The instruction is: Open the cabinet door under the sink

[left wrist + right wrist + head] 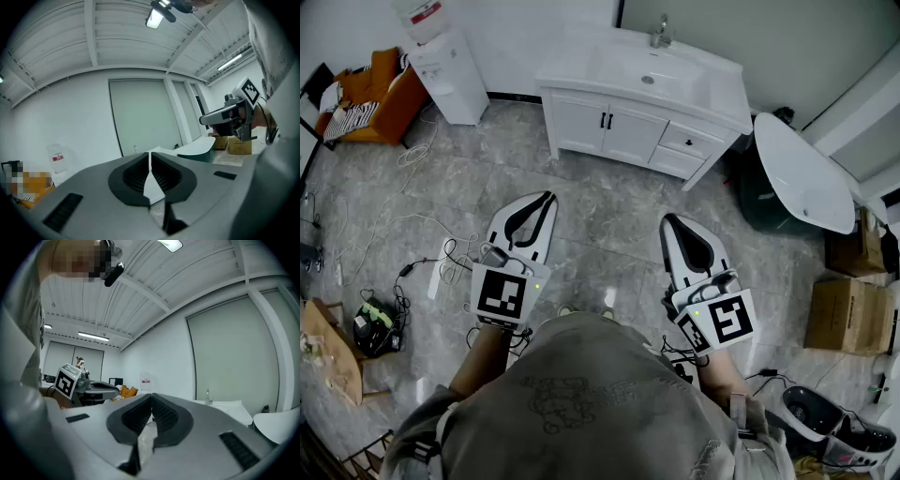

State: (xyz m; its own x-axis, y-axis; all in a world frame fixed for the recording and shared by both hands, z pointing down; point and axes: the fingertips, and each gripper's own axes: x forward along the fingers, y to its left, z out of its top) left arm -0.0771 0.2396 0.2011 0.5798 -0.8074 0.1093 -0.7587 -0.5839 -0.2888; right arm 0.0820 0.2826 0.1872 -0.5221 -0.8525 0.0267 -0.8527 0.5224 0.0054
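the left gripper (pixel 547 197) is held level over the grey floor (pixel 609 211), its jaws pressed together at the tips with nothing between them, as the left gripper view (pixel 150 155) shows plainly. the right gripper (pixel 667 219) sits beside it, jaws likewise closed tip to tip and empty (pixel 151 397). both point toward the white cabinet door (pixel 581 125) under the sink (pixel 647 73), which is shut and well apart from either gripper.

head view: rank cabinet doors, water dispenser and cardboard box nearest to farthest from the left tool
1. cabinet doors, straight ahead of the left tool
2. water dispenser, ahead to the left
3. cardboard box, far right, beyond the right tool
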